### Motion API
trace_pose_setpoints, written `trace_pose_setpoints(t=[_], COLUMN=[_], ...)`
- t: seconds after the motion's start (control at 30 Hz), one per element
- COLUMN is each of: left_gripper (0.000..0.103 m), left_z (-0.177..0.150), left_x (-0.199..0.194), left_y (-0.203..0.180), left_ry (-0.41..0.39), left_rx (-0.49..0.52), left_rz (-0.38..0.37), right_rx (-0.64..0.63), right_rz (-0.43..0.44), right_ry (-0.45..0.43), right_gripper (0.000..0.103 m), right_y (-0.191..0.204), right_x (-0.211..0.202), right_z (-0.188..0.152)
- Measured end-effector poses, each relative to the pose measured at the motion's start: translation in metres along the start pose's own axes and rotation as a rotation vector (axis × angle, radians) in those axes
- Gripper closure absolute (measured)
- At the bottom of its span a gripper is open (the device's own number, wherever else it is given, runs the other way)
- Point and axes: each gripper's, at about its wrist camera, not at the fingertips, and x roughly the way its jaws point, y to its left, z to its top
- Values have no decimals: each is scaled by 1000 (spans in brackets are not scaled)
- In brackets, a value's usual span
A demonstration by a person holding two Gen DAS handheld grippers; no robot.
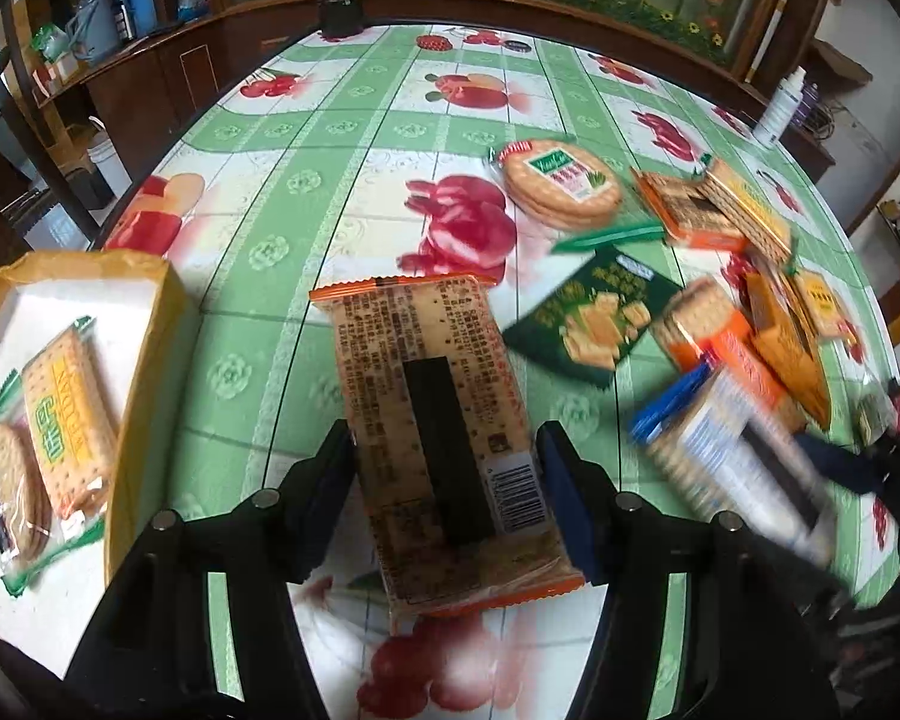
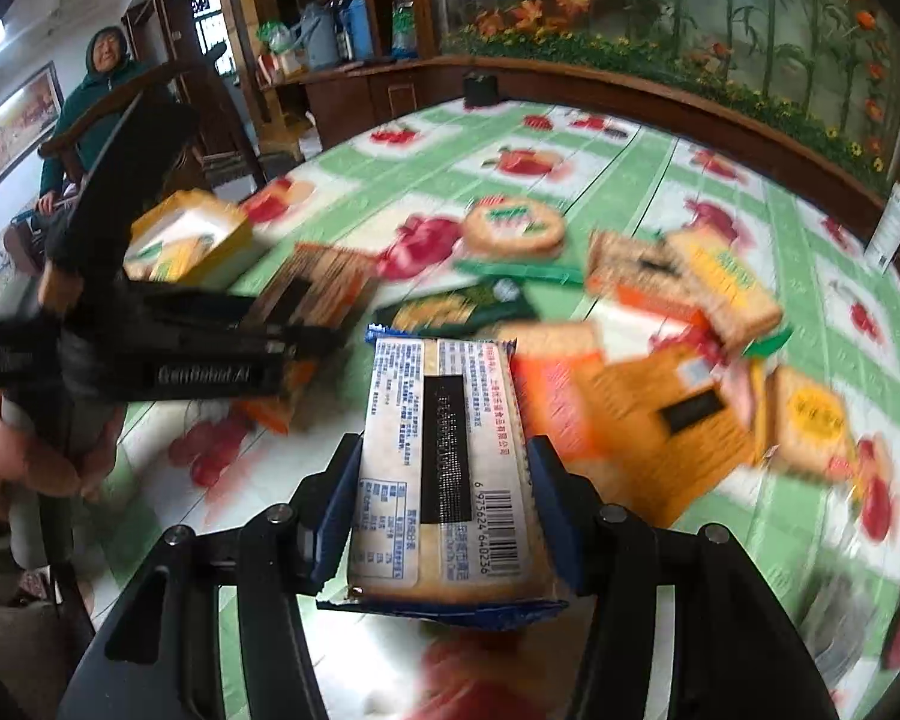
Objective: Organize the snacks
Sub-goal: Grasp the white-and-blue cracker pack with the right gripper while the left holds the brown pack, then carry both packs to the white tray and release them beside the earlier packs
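Note:
My left gripper (image 1: 444, 444) is shut on a long cracker pack with orange ends (image 1: 426, 360), held back side up above the table. My right gripper (image 2: 444, 450) is shut on a blue-edged cracker pack (image 2: 444, 396), also barcode side up. In the right wrist view, the left gripper (image 2: 294, 324) and its orange pack (image 2: 318, 282) show blurred at the left. A yellow box (image 1: 150, 312) at the left holds a yellow cracker pack (image 1: 66, 420) and a round-cracker pack (image 1: 12, 492). Several loose packs lie at the right, among them round crackers (image 1: 561, 183) and a dark green pack (image 1: 600, 318).
The table (image 1: 330, 180) has a green cloth with fruit prints. A white bottle (image 1: 780, 108) stands at its far right edge and a small black object (image 1: 342, 15) at the far edge. A person (image 2: 90, 120) sits beyond the table's left side. Wooden cabinets run behind.

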Motion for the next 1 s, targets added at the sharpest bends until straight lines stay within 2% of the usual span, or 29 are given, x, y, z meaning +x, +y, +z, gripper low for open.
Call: trace_pose_setpoints(t=[0.2,0.27,0.33,0.4,0.5,0.53,0.6,0.77,1.0], left_gripper=[40,40,40,39,36,36,40,41,41], left_z=[-15,-16,-16,-16,-17,-18,-20,-22,-21], left_x=[-1,0,0,0,3,3,2,-1,-27], left_y=[4,6,7,6,4,3,1,-3,-4], left_ry=[23,27,26,25,23,19,0,-21,-97], left_rx=[19,12,2,7,12,18,33,60,75], left_rz=[-5,-4,0,11,35,41,53,55,78], right_rx=[-24,-34,-42,-60,-32,-20,-23,-12,50], right_rz=[24,0,-16,-44,-25,-12,-7,-22,-21], right_ry=[75,76,90,101,100,91,70,40,-35], right_gripper=[49,48,38,38,40,47,48,48,48], right_y=[25,30,33,35,30,27,27,29,23], right_x=[15,17,24,32,37,37,35,24,0], right_z=[-21,-21,-17,-13,-10,-9,-12,-21,-19])
